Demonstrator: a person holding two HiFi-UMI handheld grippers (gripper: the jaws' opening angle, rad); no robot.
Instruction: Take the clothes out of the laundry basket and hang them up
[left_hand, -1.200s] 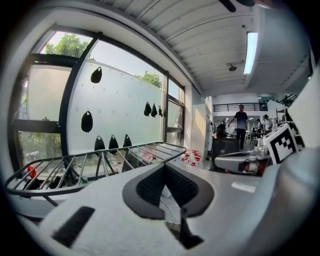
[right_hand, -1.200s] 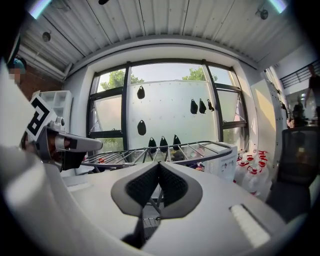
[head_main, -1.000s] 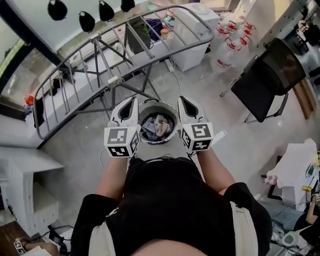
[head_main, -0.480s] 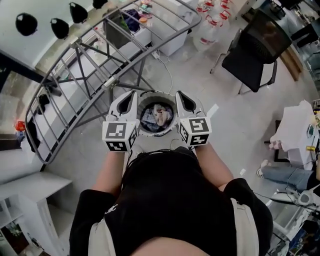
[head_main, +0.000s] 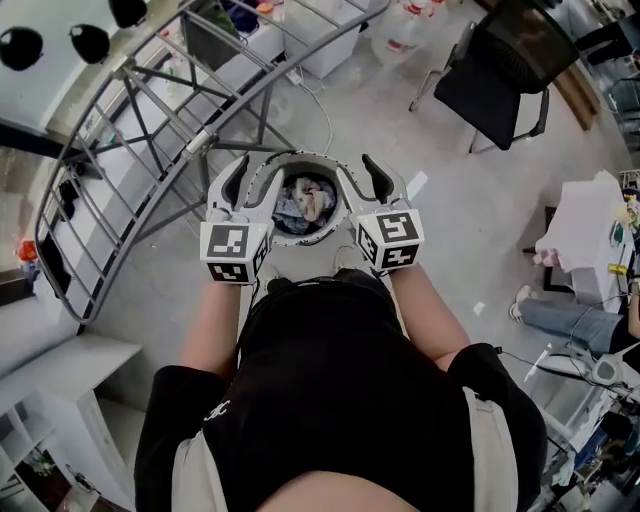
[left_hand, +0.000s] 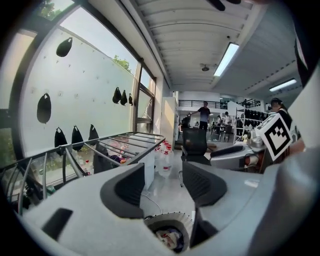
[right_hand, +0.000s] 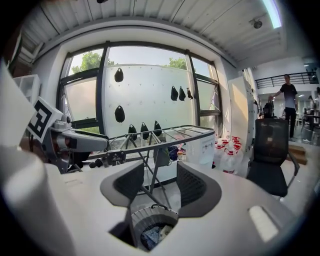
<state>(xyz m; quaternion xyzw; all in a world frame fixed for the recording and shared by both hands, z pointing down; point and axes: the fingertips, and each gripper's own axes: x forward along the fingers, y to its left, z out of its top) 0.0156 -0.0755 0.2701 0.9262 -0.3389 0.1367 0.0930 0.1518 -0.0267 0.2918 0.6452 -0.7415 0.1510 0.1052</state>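
A round white laundry basket (head_main: 300, 157) stands on the floor just ahead of the person, with crumpled pale and blue clothes (head_main: 305, 200) heaped inside. A grey drying rack (head_main: 130, 120) stands beyond it to the left, and a black chair (head_main: 500, 70) is well apart to the right. The left gripper (head_main: 250, 177) and right gripper (head_main: 362, 178) hover over the rim's two sides, tilted slightly down. Both pairs of jaws have just been opening and stand spread, with nothing between them.

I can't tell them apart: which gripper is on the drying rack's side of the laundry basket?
The left gripper, beside the drying rack; the right gripper sits toward the black office chair. Both grippers' jaws have just been opening, nothing between them.
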